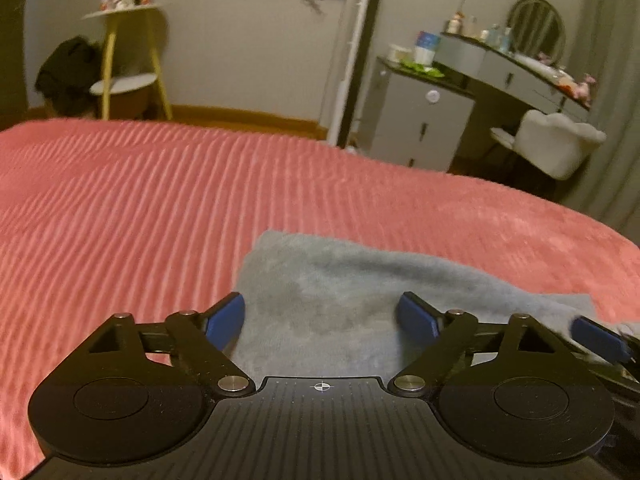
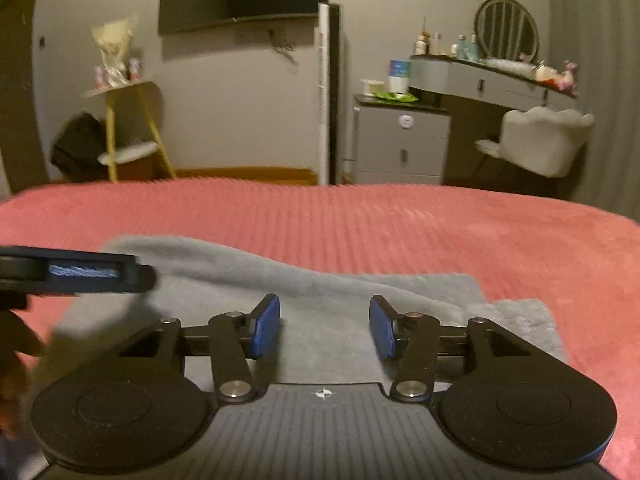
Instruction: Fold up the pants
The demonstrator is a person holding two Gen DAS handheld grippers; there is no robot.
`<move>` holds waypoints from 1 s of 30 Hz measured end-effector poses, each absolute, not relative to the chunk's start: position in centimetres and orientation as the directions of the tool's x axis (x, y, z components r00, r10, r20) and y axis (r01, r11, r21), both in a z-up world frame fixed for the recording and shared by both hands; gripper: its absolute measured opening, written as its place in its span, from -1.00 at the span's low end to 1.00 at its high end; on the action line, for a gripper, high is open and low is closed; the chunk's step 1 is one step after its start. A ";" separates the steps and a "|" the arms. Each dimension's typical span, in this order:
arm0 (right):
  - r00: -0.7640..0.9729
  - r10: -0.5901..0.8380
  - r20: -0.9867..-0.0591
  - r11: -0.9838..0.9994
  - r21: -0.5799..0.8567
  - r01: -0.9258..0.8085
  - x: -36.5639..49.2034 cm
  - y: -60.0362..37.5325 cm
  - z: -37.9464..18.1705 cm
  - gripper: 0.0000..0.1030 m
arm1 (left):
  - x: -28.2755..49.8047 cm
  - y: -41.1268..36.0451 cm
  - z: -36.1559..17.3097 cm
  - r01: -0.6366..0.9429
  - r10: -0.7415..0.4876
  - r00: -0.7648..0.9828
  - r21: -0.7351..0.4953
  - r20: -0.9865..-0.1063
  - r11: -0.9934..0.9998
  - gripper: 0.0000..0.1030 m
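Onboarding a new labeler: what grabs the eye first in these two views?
The pink ribbed bedspread fills the middle of both views, with the grey pants lying folded on its near side. Both the left gripper and right gripper hang open just over the pants, holding nothing. Behind, a grey vanity stands far right.

Bed (image 1: pixel 140 200): open bedspread left of and beyond the folded grey pants (image 1: pixel 332 292) to the far edge. Obstruction: the left hand-held gripper (image 2: pixel 132 274) (jaws apart) hangs over the pants' left part.
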State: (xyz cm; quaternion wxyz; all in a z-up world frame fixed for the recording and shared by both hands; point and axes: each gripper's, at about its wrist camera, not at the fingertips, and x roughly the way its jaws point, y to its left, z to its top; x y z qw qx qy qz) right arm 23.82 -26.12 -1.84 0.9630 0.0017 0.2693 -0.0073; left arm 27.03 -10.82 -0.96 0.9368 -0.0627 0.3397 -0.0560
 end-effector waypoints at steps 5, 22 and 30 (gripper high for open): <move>0.819 -0.056 -0.571 0.997 -0.078 0.014 25.9 -25.4 -3.2 -0.04 | 27.9 -13.0 -1.4 0.139 -0.142 0.761 -0.055 -0.633 0.989 0.70; 0.758 -0.022 -0.652 0.997 -0.071 -0.032 17.3 -26.1 -2.7 0.55 | 17.7 -9.8 -1.8 0.185 -0.206 0.722 -0.103 -0.661 0.977 0.64; 0.659 0.035 -0.752 0.999 0.026 -0.024 8.2 -25.6 -0.7 0.90 | 7.1 -7.2 -1.1 0.201 -0.183 0.693 -0.057 -0.698 0.978 0.66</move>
